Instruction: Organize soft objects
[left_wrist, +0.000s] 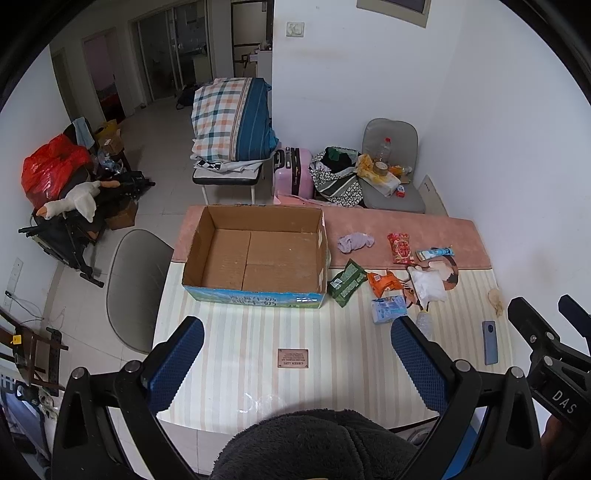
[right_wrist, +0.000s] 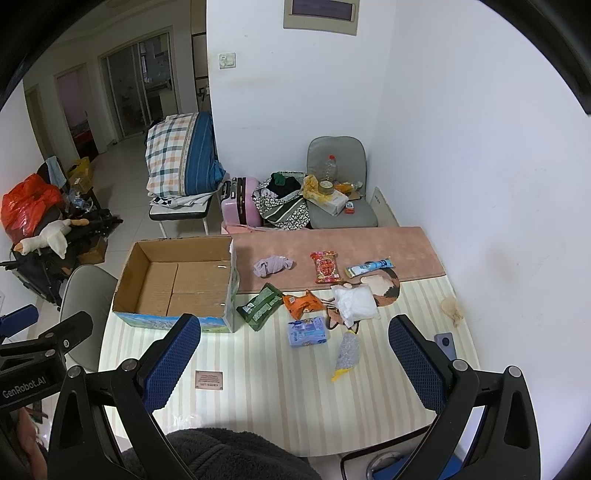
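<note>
An open, empty cardboard box (left_wrist: 255, 254) (right_wrist: 177, 280) stands on the striped table. To its right lie soft items: a lilac cloth (left_wrist: 354, 243) (right_wrist: 272, 266), a red packet (left_wrist: 399, 248) (right_wrist: 325, 266), a green packet (left_wrist: 346, 282) (right_wrist: 260, 306), an orange packet (left_wrist: 384, 282) (right_wrist: 303, 302), a blue tissue pack (left_wrist: 388, 309) (right_wrist: 307, 331) and a white bag (left_wrist: 428, 286) (right_wrist: 354, 302). My left gripper (left_wrist: 295, 362) is open and empty over the table's near edge. My right gripper (right_wrist: 295, 363) is open and empty, nearer the items.
A phone (left_wrist: 490, 341) (right_wrist: 445, 343) lies at the table's right. A blue-white tube (left_wrist: 434, 253) (right_wrist: 369, 266), a plastic bottle (right_wrist: 349, 352) and a beige rag (right_wrist: 452, 308) lie there too. A grey chair (left_wrist: 136, 288) stands left. A cluttered chair (left_wrist: 391, 166) and pink suitcase (left_wrist: 291, 171) stand behind.
</note>
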